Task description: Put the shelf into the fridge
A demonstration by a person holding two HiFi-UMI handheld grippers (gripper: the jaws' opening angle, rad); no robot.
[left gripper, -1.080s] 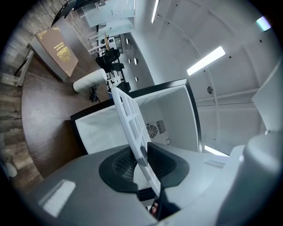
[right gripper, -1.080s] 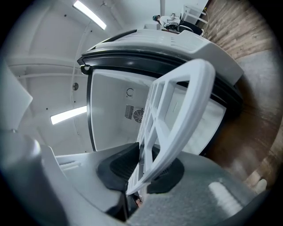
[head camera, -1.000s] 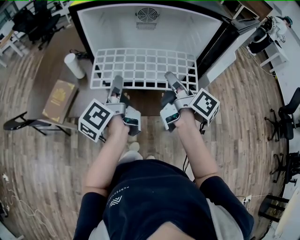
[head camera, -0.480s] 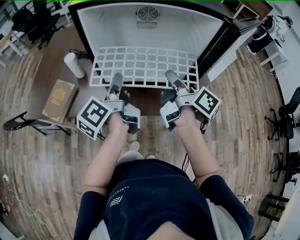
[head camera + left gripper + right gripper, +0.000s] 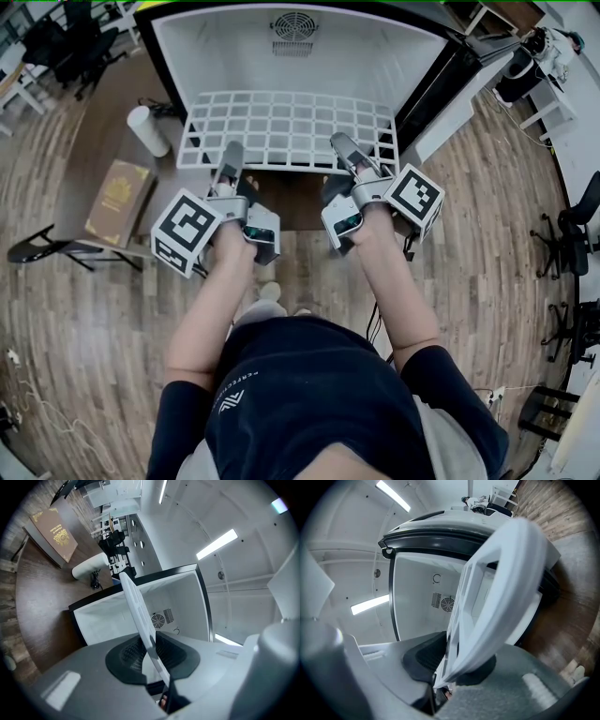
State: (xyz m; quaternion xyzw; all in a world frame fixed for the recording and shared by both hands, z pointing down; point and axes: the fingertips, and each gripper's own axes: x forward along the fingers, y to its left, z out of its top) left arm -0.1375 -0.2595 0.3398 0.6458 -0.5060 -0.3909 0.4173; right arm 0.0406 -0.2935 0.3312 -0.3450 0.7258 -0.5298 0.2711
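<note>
Open fridge (image 5: 234, 56), white shelf (image 5: 291, 131) at its mouth

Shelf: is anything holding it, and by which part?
The shelf is held by its near edge, left gripper and right gripper each clamped on it, either side of the middle.

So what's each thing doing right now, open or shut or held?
Black-framed white fridge: door open.
White wire-grid shelf: held level, at the fridge's mouth.
Left claw: shut on the shelf's near edge.
Right claw: shut on the shelf, grip just loosened slightly.
Brown book: closed, lying flat.
</note>
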